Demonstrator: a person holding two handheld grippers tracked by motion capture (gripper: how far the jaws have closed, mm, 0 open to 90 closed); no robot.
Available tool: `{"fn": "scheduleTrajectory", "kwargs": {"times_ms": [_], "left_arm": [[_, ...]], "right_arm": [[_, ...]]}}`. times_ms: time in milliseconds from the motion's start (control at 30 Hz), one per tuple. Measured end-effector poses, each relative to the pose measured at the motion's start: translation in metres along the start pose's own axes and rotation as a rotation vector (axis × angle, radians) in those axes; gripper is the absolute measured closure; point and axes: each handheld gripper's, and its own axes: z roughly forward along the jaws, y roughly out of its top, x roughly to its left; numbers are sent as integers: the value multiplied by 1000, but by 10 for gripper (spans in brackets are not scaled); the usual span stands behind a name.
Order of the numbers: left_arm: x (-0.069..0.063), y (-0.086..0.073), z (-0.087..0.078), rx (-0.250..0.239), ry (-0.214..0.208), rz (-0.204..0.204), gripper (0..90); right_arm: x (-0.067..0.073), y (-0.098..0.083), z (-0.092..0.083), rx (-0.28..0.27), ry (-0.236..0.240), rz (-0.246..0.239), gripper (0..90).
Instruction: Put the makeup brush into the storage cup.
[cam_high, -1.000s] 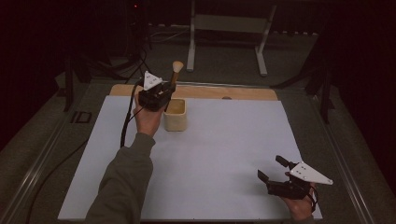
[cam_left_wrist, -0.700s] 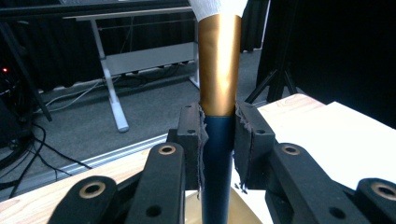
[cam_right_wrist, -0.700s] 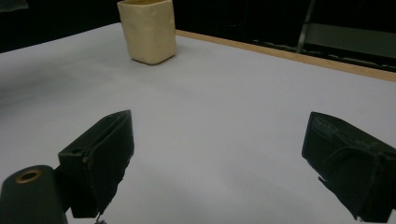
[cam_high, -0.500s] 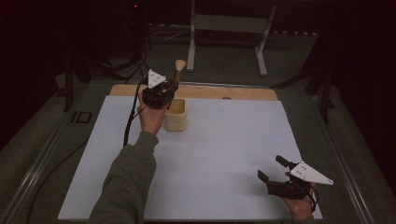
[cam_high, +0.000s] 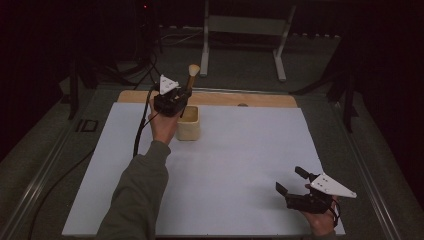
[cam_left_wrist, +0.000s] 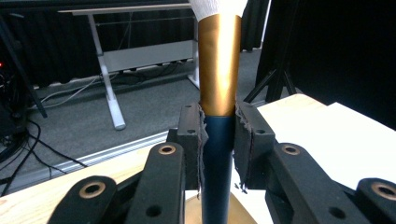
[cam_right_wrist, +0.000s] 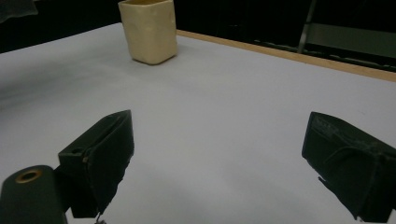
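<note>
**Brush over cup, not yet released**

Left gripper (cam_high: 181, 98) clenched on the dark-blue-handled, gold-ferruled makeup brush (cam_left_wrist: 218, 93), held upright above the cream square plastic cup (cam_high: 188, 123). Handle end seems to be entering the cup; lowering and release remain. Right gripper (cam_high: 291, 182) idle, jaws spread, nothing between.

The room is dark, with black curtains (cam_left_wrist: 327, 46) along the back and sides. A grey floor (cam_high: 240, 65) runs behind the surface (cam_high: 240, 150), whose white sheet leaves a wooden strip bare at its far edge. A white metal frame (cam_high: 245, 30) stands beyond, with black cables (cam_high: 135, 62) lying left of it.
</note>
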Motion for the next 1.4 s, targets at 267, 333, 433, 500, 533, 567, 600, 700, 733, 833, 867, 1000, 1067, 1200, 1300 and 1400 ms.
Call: {"fn": "scheduleTrajectory", "kwargs": {"times_ms": [267,333,433,500,533,567,600,700,733,833,867,1000,1067,1200,1300,1400], "left_arm": [[-1,-6,9,14,-4,3,752],[-1,-7,10,16,-3,0,752],[-1,-10,10,18,-7,-4,752],[-1,-12,10,25,-9,4,752],[0,-14,10,27,-9,5,752],[0,-14,11,27,-10,3,752],[1,-16,11,32,-11,4,752],[2,-19,10,34,-13,0,751],[3,-21,9,36,-13,-4,751],[5,-25,7,43,-13,-5,751],[6,-26,7,44,-14,-6,751],[7,-32,6,53,-16,-11,751],[7,-34,6,56,-17,-13,751],[7,-37,6,42,-55,-28,705],[4,-37,7,30,-36,-47,303],[6,-37,8,38,-49,-77,171]], "right_arm": [[0,0,0,-4,-1,1,90],[-1,0,-1,-5,-1,3,89],[0,0,-1,-5,-2,2,90],[0,0,-1,-5,-3,1,90],[0,0,-1,-5,-3,1,90],[0,0,-1,-5,-3,0,90],[0,0,-1,-5,-4,0,90],[0,0,-1,-5,-4,0,90],[0,0,-1,-5,-4,0,90],[0,0,-1,-4,-3,-1,90],[0,0,0,-3,-2,-1,90],[1,0,0,-2,-2,-1,90],[1,0,0,-2,-3,-1,90],[0,0,0,-1,-3,-3,90],[1,0,0,-1,-2,-4,90],[1,0,0,-2,-2,-3,90]]}}
